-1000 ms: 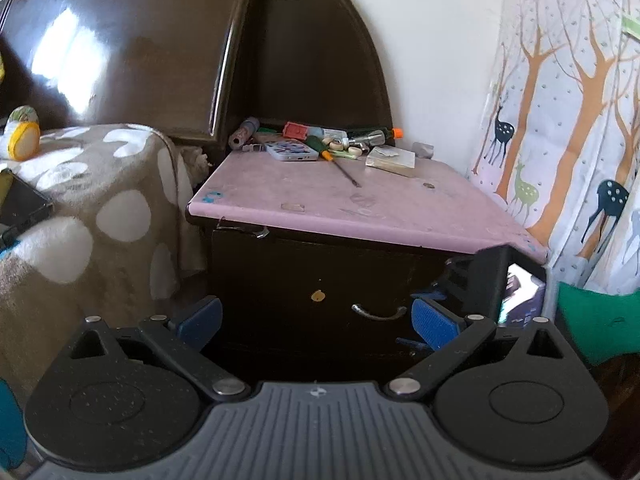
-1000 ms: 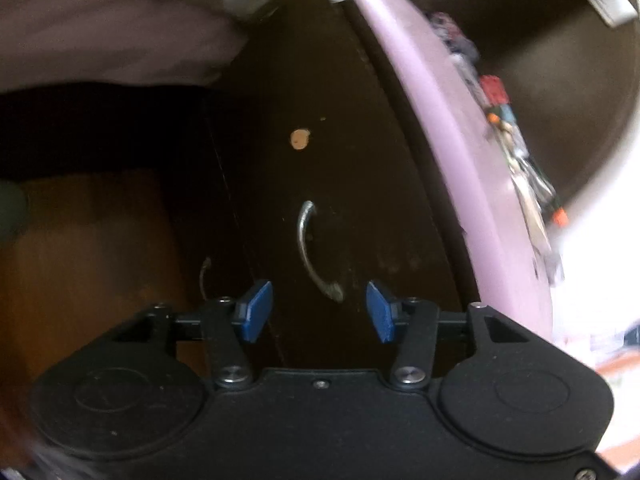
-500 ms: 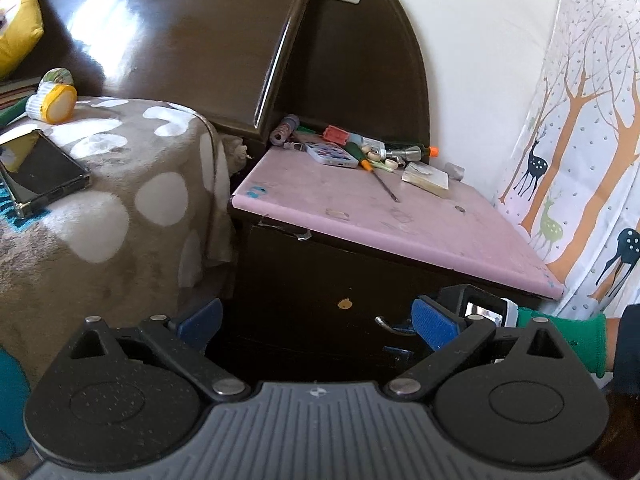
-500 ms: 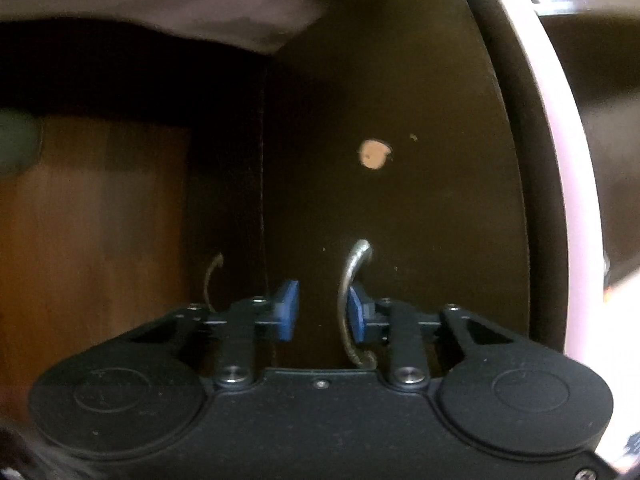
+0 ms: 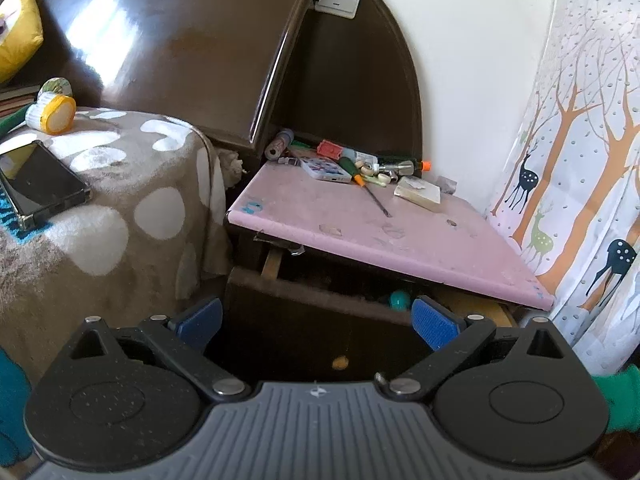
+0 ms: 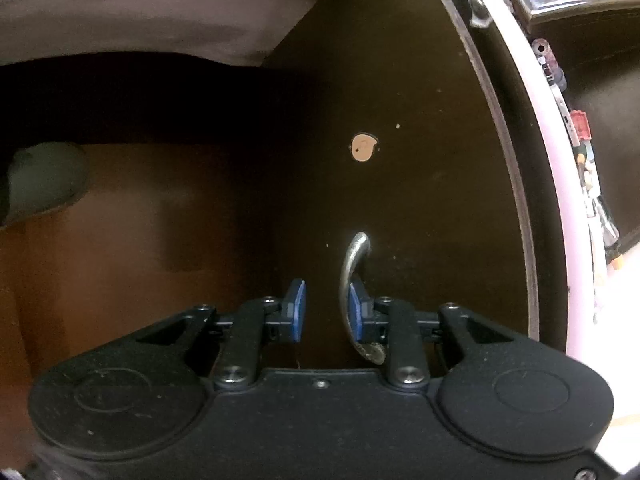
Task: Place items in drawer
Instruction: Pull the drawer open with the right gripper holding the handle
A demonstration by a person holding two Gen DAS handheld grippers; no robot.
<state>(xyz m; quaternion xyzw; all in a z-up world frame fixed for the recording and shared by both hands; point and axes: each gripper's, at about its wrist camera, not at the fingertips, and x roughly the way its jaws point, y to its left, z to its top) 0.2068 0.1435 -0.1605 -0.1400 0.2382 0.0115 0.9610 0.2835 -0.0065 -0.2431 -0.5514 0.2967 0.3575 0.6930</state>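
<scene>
The dark wooden drawer of the nightstand stands pulled out a little under the pink top; a teal object shows inside. Small items lie at the back of the top: a screwdriver, a white palette box, a small book. My left gripper is open and empty in front of the drawer. My right gripper has its jaws narrowed around the metal drawer handle, the handle against the right pad, with a gap left to the other pad.
A bed with a brown spotted blanket stands left of the nightstand, with a phone and a yellow-capped jar on it. A deer-print curtain hangs on the right. A dark headboard rises behind.
The drawer has come out from shut to partly open. My right gripper closed in around the handle. The left gripper rose and looks down more on the nightstand.
</scene>
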